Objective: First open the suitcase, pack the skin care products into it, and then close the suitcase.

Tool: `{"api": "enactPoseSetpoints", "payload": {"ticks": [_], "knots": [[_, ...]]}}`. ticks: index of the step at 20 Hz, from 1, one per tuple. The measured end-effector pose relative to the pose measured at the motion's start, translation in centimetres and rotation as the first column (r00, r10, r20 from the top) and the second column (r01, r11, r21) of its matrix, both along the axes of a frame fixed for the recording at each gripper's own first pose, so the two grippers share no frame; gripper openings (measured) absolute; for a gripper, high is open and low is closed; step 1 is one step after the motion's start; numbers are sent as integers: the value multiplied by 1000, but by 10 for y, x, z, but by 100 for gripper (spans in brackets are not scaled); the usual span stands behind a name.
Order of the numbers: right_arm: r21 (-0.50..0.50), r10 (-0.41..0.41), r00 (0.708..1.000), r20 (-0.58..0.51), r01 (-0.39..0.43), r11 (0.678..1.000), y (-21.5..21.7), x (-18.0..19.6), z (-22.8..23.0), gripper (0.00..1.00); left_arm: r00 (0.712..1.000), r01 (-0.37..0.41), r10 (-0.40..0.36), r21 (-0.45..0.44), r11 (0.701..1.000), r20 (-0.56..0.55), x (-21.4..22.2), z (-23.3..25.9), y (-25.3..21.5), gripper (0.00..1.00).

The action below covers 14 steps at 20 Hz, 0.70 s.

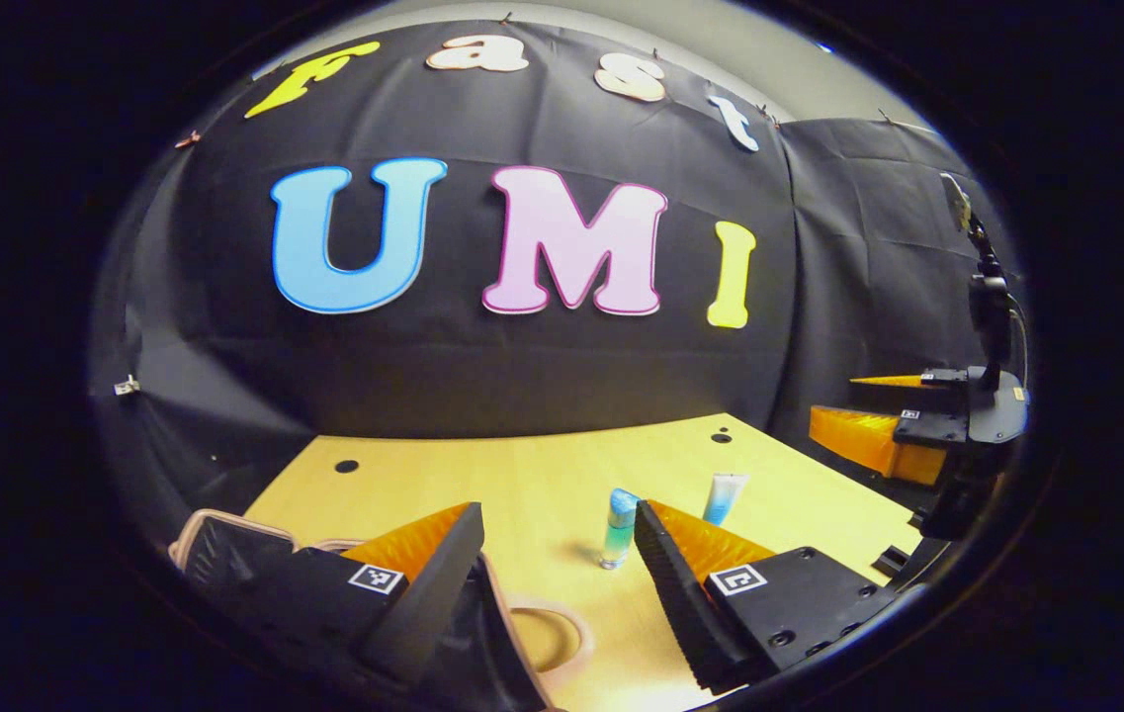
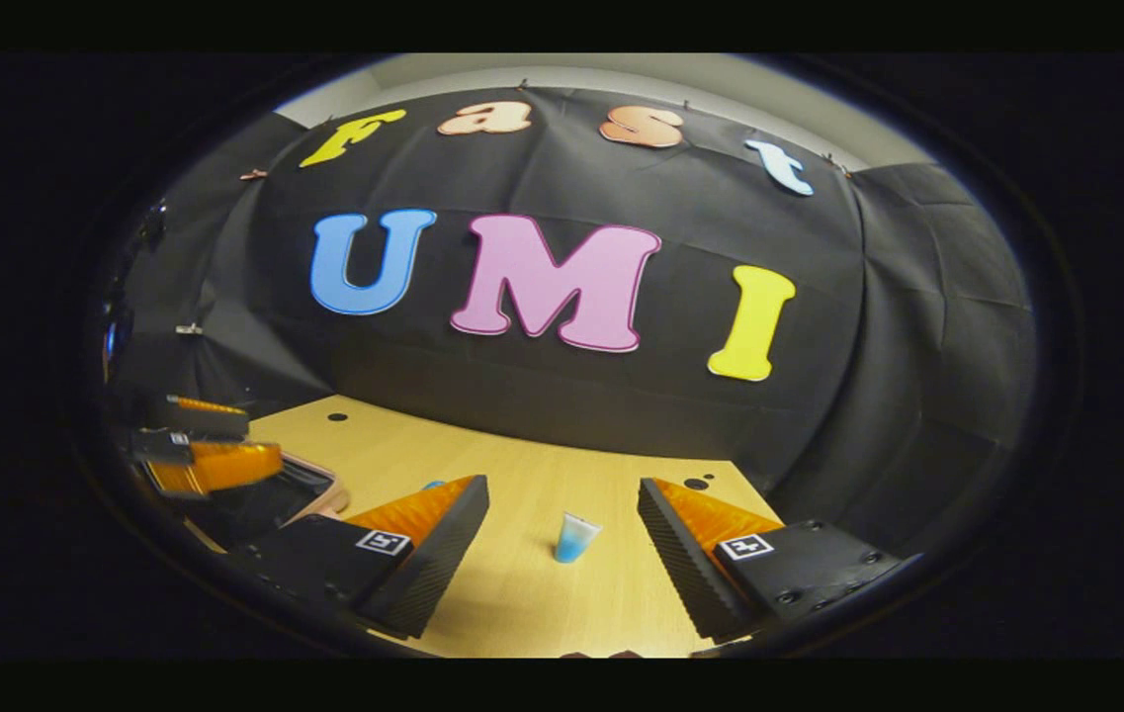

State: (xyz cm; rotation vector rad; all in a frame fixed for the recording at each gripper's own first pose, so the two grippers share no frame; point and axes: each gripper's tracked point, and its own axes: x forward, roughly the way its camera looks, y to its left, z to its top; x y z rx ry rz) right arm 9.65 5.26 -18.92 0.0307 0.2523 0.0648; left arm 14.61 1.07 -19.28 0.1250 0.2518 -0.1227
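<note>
One suitcase, apparently two skincare tubes.

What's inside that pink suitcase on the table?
The suitcase lies at the table's left edge with a dark interior, mostly covered by the left gripper. Its contents cannot be told. The bottle and tube stand outside it.

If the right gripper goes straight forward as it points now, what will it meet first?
Probably the small tube standing on the table, which lies between the open fingers of the right gripper; the depth is unclear.
</note>
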Motion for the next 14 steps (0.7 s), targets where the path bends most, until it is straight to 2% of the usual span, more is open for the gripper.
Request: {"api": "enactPoseSetpoints", "payload": {"ticks": [4, 6, 9, 14], "knots": [[30, 25, 998, -56, -23, 999, -10, 21, -39, 96, 997, 14, -15, -18, 1000, -78, 51, -58, -41, 96], [36, 39, 995, -91, -36, 999, -15, 32, -55, 97, 989, -31, 28, -20, 999, -147, 70, -85, -49, 96], [38, 67, 991, -115, -63, 997, -18, 47, -74, 96, 975, -92, 85, -24, 995, -204, 100, -122, -47, 97], [47, 112, 976, -185, -105, 993, -13, 69, -118, 98, 954, -143, 138, -1, 990, -266, 132, -158, -32, 96]]}}
